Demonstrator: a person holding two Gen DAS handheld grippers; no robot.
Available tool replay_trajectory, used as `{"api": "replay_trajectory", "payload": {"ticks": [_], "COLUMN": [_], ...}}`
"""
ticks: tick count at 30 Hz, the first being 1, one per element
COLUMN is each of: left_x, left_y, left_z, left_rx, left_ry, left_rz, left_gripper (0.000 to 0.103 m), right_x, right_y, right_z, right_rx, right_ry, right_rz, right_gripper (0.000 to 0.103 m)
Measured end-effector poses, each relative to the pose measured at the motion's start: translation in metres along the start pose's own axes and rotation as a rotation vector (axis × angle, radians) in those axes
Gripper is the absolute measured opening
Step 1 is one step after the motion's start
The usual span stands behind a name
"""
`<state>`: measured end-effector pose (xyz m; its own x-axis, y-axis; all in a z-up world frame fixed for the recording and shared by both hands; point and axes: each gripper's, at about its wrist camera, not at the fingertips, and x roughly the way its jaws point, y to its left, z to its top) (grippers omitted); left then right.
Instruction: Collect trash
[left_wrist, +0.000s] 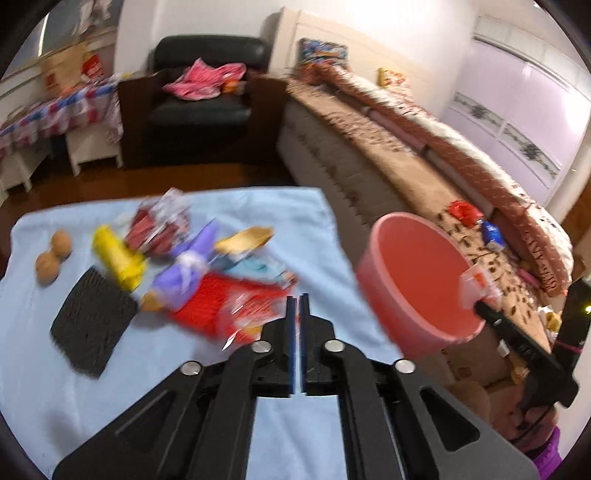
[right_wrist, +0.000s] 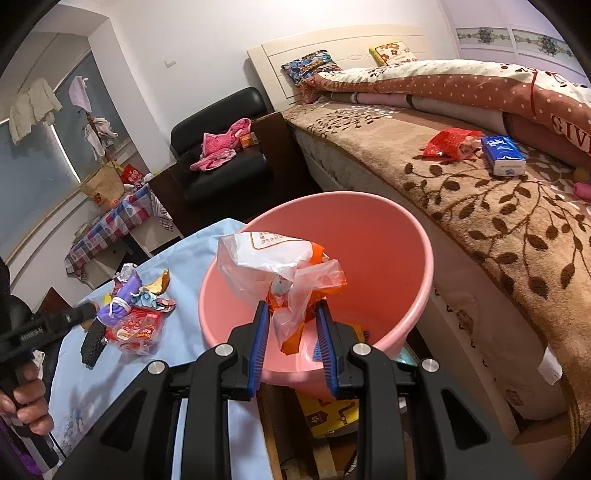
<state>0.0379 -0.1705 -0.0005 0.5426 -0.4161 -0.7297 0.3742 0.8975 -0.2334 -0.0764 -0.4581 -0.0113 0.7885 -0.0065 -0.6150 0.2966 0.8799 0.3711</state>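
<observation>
The crumpled plastic bag (right_wrist: 284, 273), clear with white and orange print, hangs above the open mouth of the pink bucket (right_wrist: 413, 295), pinched at its lower folds by the right gripper (right_wrist: 291, 332). The jaws grasp the bag; its upper part balloons free above the blue pads (right_wrist: 258, 343). The bucket stands between the table (right_wrist: 192, 251) and the bed (right_wrist: 480, 206), its rim just beside the table's blue cloth.

To complete this step well, judge the drop point first: the bulk of the bag should sit inside the rim line, not over it. Lower the bag toward the bucket's interior before releasing, as light film tends to drift or cling to the pads. Open the jaws fully and withdraw straight back.

The left gripper (left_wrist: 298, 301) hovers over the remaining pile on the table, above a red wrapper (left_wrist: 221, 306). Its jaws stand nearly together with a narrow gap and nothing between them. That view is blurred, so finer detail cannot be read. A purple wrapper (left_wrist: 184, 273), a yellow packet (left_wrist: 118, 258) and a black mat (left_wrist: 92, 321) lie nearby.
</observation>
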Motion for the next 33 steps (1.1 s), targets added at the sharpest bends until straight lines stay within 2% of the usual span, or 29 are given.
{"api": "replay_trajectory", "payload": {"ticks": [1,2,5,8,13,16,20,24,27,28,29,31,33], "left_x": [0.001,0.002,0.008,0.019,0.038,0.03,0.021,0.039,0.046,0.046,0.044,0.043,0.037], "left_y": [0.005,0.009,0.013,0.011,0.014,0.02,0.023,0.029,0.027,0.025,0.022,0.015,0.008], "left_z": [-0.004,-0.008,-0.013,-0.015,-0.017,-0.018,-0.017,-0.019,-0.021,-0.02,-0.02,-0.019,-0.017], "left_rx": [-0.004,-0.012,-0.034,-0.031,-0.025,-0.053,-0.02,-0.046,-0.044,-0.041,-0.033,-0.006,0.005], "left_ry": [0.01,0.016,0.031,0.05,0.061,0.021,-0.022,0.045,0.057,0.052,0.04,0.03,0.008], "left_rz": [0.012,0.024,0.029,0.053,0.156,0.16,0.205,0.193,0.189,0.189,0.191,0.193,0.196], "left_gripper": [0.028,0.037,0.043,0.045,0.045,0.045,0.045,0.045,0.045,0.043,0.03,0.019,0.016], "right_x": [0.001,0.002,0.003,0.003,0.004,0.005,0.008,0.01,0.012,0.012,0.013,0.013,0.014], "right_y": [0.001,0.002,0.004,0.004,0.003,0.0,-0.003,-0.001,-0.001,-0.001,-0.001,-0.001,-0.002], "right_z": [-0.001,-0.001,-0.002,-0.003,-0.004,-0.005,-0.005,-0.005,-0.005,-0.006,-0.006,-0.006,-0.007], "right_rx": [-0.001,-0.002,-0.008,-0.007,-0.002,0.003,0.014,0.01,0.006,0.007,0.008,0.007,0.008], "right_ry": [0.004,0.007,0.013,0.014,0.02,0.024,0.031,0.033,0.039,0.041,0.042,0.042,0.044], "right_rz": [0.002,0.005,0.009,0.013,0.013,0.012,0.017,0.024,0.027,0.028,0.029,0.028,0.031], "right_gripper": [0.025,0.025,0.025,0.026,0.026,0.026,0.026,0.026,0.026,0.026,0.026,0.026,0.026]}}
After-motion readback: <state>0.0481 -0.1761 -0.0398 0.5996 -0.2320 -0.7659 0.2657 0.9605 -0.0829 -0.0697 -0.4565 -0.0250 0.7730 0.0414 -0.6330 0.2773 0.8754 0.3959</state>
